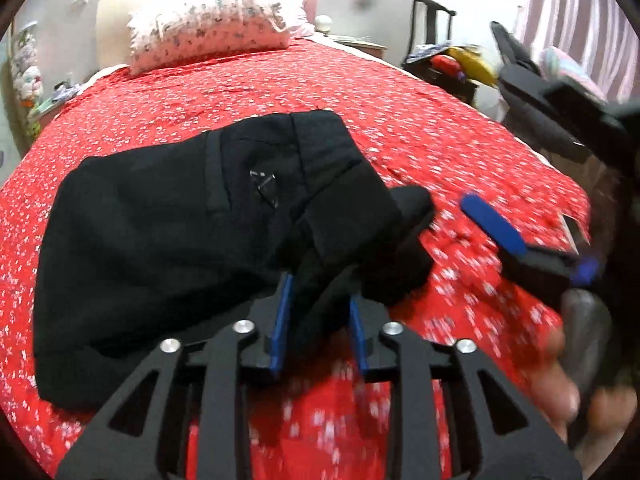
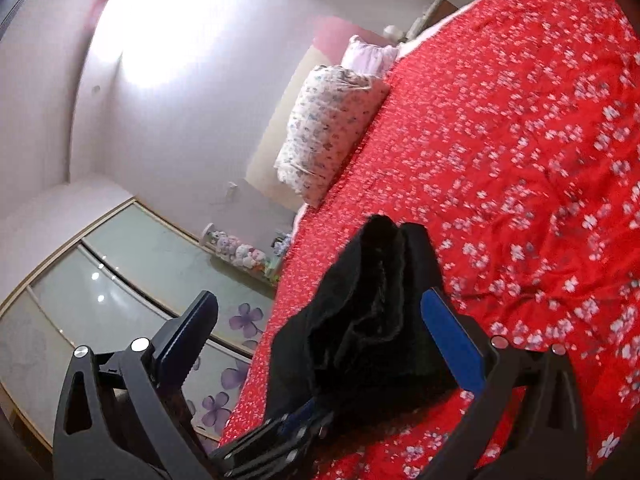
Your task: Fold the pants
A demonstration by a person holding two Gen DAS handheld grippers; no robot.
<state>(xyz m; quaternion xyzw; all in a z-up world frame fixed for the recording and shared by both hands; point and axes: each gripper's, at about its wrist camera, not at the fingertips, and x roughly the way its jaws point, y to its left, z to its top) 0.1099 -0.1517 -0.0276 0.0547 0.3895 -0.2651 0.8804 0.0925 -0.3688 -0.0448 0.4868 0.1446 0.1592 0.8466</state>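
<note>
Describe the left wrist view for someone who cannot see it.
Black pants lie bunched on a red floral bedspread, with the left gripper open around a fold of the fabric. The right gripper hovers open at the right, and a floral pillow sits behind.

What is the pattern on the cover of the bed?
The red bed cover carries small white flowers; the right wrist view shows them best.

One pair of black pants (image 1: 180, 220), one patterned pillow (image 1: 212, 28), two grippers — left (image 1: 320, 300), right (image 2: 320, 320) — one red bedspread (image 1: 280, 80)
</note>
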